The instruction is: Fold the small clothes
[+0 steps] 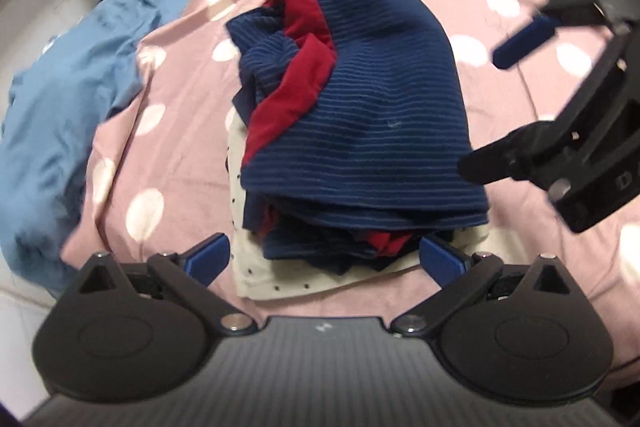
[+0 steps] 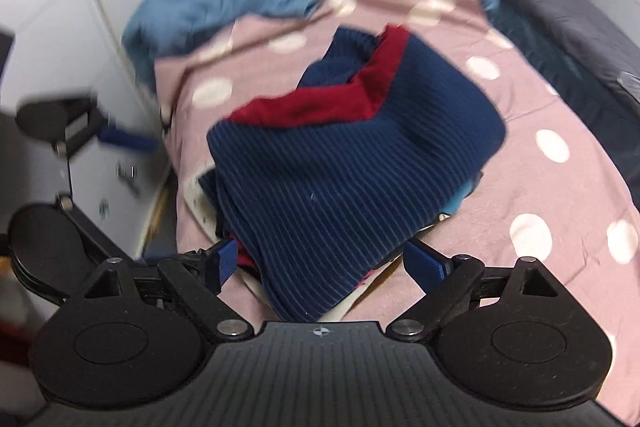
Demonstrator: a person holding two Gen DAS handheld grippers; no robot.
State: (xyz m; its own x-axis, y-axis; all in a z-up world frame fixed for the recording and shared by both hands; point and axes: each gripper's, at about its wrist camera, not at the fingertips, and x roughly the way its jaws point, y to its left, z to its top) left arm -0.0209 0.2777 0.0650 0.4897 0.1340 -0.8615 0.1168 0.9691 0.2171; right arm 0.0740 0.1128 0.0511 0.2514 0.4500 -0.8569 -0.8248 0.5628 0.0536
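Your bed is covered by a pink sheet with white dots (image 1: pixel 168 115), with a rumpled blue blanket (image 1: pixel 68 99) bunched along one side of it and a dark grey cover (image 2: pixel 568 27) beyond. In the middle of the pink sheet sits the folded navy striped garment with red trim (image 1: pixel 380 99), topping a small stack that rests on a white dotted cloth (image 1: pixel 280 283). Your left gripper (image 1: pixel 324 257) and right gripper (image 2: pixel 328 267) both hang above the near edge of that stack with jaws spread wide, holding nothing.
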